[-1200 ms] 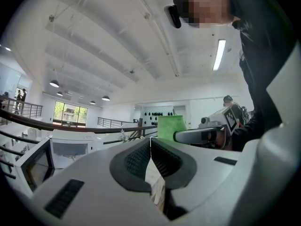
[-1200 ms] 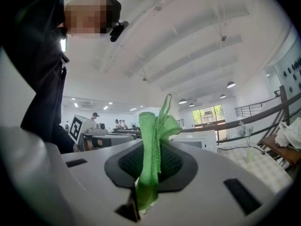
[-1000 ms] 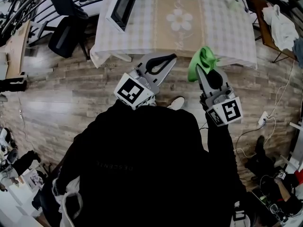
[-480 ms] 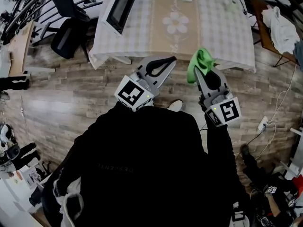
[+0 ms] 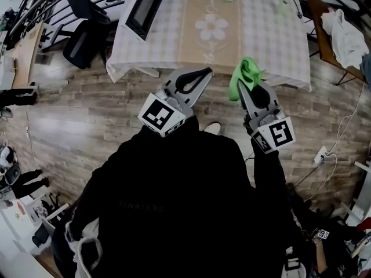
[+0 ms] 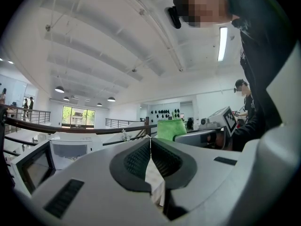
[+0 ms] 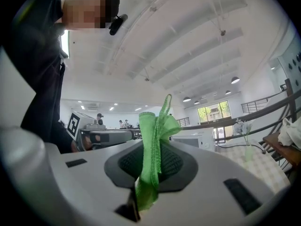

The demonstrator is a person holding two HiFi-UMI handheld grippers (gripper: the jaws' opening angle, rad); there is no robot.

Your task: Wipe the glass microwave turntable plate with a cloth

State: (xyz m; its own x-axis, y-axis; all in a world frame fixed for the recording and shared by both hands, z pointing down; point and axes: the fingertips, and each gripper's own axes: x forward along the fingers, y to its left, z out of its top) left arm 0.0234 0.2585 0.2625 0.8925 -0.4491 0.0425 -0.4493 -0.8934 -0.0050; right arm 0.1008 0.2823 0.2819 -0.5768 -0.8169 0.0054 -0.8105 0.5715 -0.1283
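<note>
1. The right gripper [image 5: 241, 87] is squeezed tight on the green cloth [image 5: 246, 73]. The cloth sticks up out of the jaws in a thin bunch.
2. The left gripper [image 5: 207, 70] is squeezed closed too, with nothing in it.
3. Both are up in the air in front of the person, just by the near edge of the table [image 5: 272, 45].
4. I cannot see the glass plate. My guess is that it sits inside the microwave [image 5: 144, 9], at the far left of the table.
5. To do this well, the person needs to reach the microwave first. I think the left gripper should open and hold the plate steady while the cloth rubs it.
6. A flat, spread-out bit of cloth wipes better than a thin bunch.
7. Glass is slippery and can break, so the plate should be kept away from the table edge.
8. The flower mat [image 5: 211, 28] in the middle of the table looks like a good spot to work.
9. The floor on the left is open up to the dark chair [image 5: 81, 48]. A white cord [image 5: 322, 150] lies on the floor to the right, so step with care there.
</note>
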